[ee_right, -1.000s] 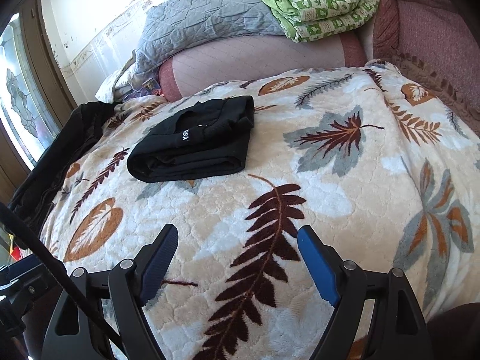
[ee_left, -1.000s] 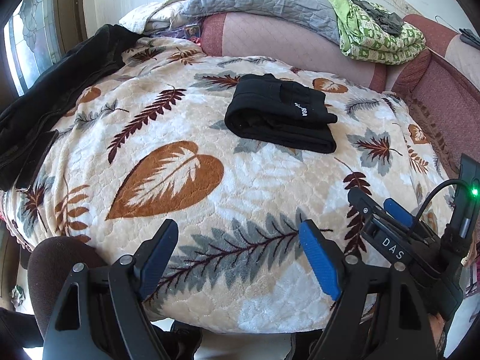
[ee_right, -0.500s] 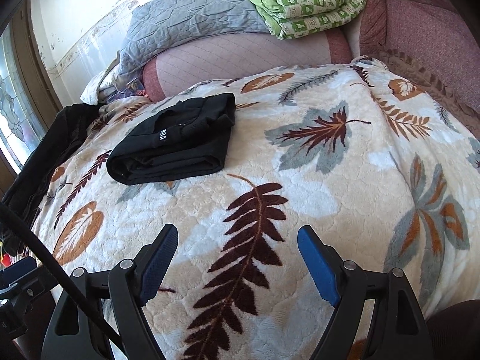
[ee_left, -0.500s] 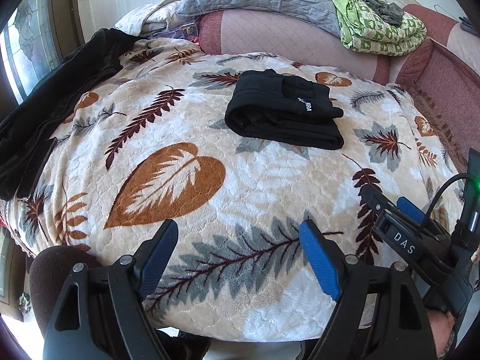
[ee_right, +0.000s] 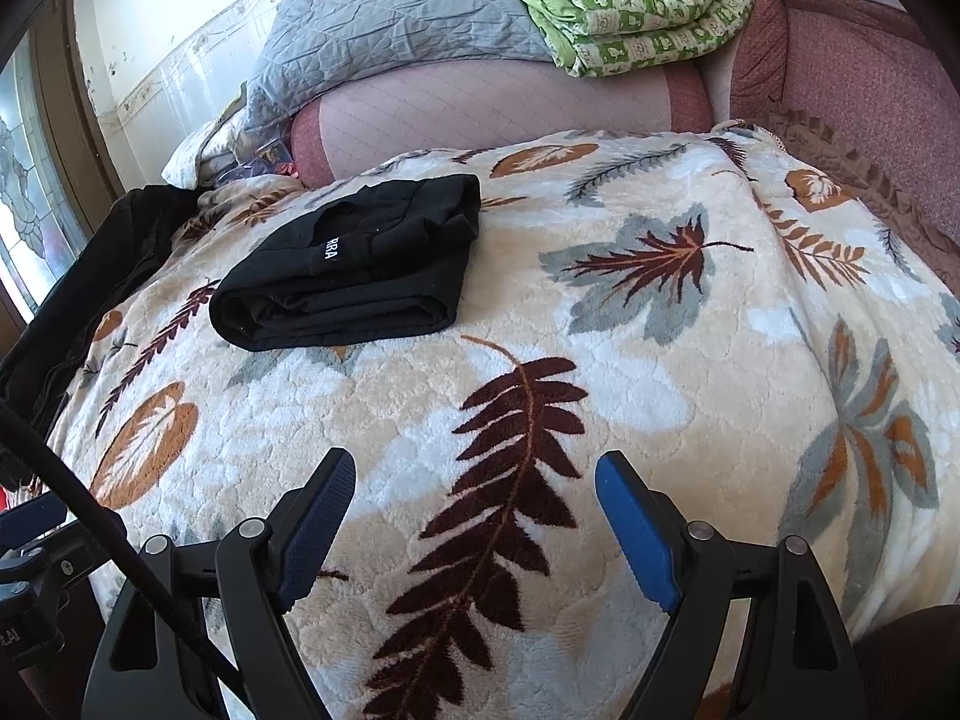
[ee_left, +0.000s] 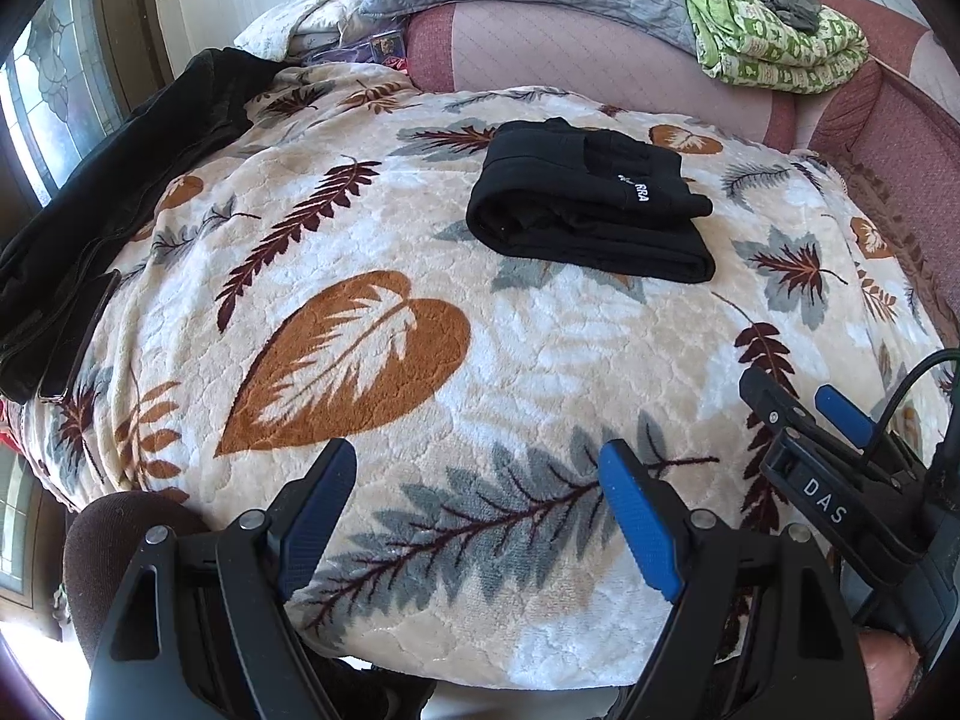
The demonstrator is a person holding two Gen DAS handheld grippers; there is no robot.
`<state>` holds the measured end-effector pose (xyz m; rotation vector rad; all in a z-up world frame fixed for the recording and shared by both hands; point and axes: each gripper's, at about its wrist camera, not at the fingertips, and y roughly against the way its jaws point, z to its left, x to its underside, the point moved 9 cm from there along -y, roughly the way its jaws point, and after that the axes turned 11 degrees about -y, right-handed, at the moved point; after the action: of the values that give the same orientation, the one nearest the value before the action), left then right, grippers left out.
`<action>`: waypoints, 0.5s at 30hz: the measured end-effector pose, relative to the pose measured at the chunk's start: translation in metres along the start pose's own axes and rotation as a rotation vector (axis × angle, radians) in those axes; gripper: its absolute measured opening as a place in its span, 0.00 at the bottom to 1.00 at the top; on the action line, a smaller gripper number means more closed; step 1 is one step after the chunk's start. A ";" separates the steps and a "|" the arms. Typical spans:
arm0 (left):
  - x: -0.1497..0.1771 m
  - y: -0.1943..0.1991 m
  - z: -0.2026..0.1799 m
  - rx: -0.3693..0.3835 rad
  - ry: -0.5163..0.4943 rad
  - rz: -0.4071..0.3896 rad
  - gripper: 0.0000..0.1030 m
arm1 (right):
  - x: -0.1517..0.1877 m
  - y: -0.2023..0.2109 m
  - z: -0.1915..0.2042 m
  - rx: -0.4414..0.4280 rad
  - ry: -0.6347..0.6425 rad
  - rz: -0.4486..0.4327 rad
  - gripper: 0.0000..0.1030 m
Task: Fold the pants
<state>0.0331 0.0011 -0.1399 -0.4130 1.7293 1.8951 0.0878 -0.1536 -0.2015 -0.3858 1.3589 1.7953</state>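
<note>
The black pants (ee_left: 591,204) lie folded into a compact bundle on the leaf-patterned blanket (ee_left: 372,336), white lettering on top. They also show in the right wrist view (ee_right: 354,273), at the upper left. My left gripper (ee_left: 477,510) is open and empty, low over the blanket's near edge, well short of the pants. My right gripper (ee_right: 471,522) is open and empty too, over a dark brown fern leaf. In the left wrist view the right gripper (ee_left: 840,462) shows at the lower right.
A black garment (ee_left: 114,192) lies along the blanket's left side. A grey quilt (ee_right: 390,30) and a green patterned blanket (ee_right: 636,0) rest on the pink sofa back (ee_right: 498,102). A window (ee_left: 42,78) is at the left. A dark knee (ee_left: 120,534) shows below.
Both grippers have drifted slightly back and to the right; the pants look a little further left in the right wrist view. Both grippers stay open. The pants have not moved.
</note>
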 end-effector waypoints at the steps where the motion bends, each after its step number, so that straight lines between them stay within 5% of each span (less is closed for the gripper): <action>1: 0.001 -0.001 0.000 -0.001 -0.002 0.003 0.80 | 0.000 0.000 0.001 -0.002 0.001 0.000 0.84; 15: 0.003 -0.008 0.003 -0.014 -0.006 0.017 0.80 | 0.000 -0.005 0.003 0.005 0.000 0.006 0.84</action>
<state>0.0357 0.0047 -0.1475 -0.3983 1.7221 1.9196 0.0922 -0.1506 -0.2041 -0.3794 1.3659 1.7965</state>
